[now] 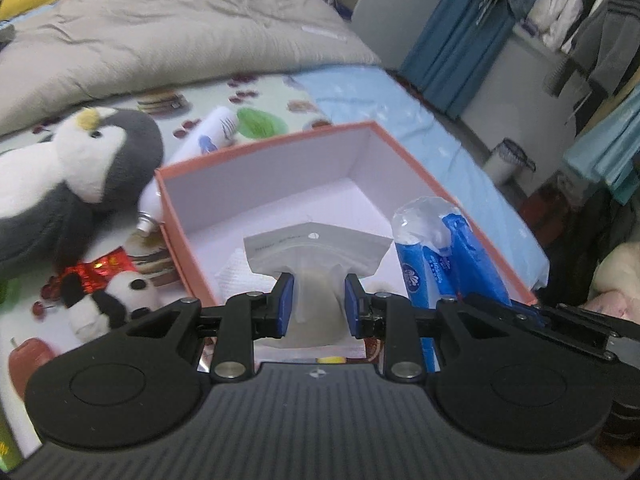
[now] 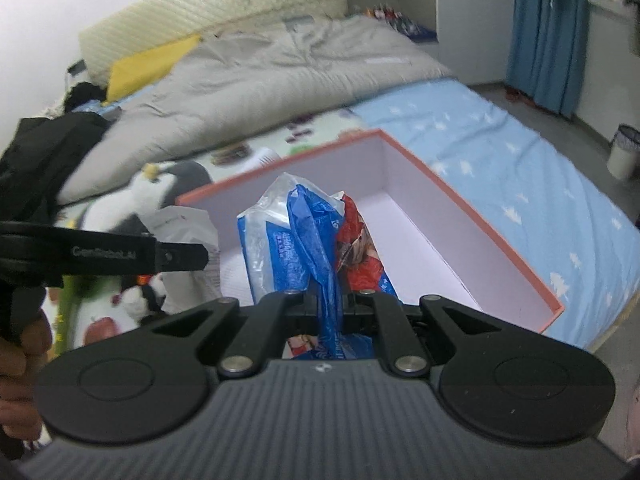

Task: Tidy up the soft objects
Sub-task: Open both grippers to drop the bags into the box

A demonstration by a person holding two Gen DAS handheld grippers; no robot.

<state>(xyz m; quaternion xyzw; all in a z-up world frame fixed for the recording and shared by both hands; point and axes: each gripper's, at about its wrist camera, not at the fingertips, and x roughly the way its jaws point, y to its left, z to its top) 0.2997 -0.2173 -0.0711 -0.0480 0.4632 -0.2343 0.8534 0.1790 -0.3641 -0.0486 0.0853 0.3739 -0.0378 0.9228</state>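
Observation:
An open pink box [image 1: 280, 148] with a white inside stands on the bed; it also shows in the right wrist view [image 2: 500, 232]. My left gripper [image 1: 319, 305] is shut on a grey-white zip pouch [image 1: 316, 252] held over the box's near part. My right gripper [image 2: 330, 304] is shut on a blue and red tissue pack [image 2: 304, 240], held over the box; the pack also shows at the box's right side in the left wrist view [image 1: 444, 256]. The left gripper [image 2: 176, 258] and its pouch [image 2: 188, 232] show at left in the right wrist view.
A penguin plush [image 1: 72, 176], a small panda plush [image 1: 112, 300], a red foil packet [image 1: 100, 268] and a white tube [image 1: 192, 164] lie left of the box. A grey duvet [image 1: 160, 40] covers the far bed. A waste bin [image 2: 624, 152] stands on the floor at right.

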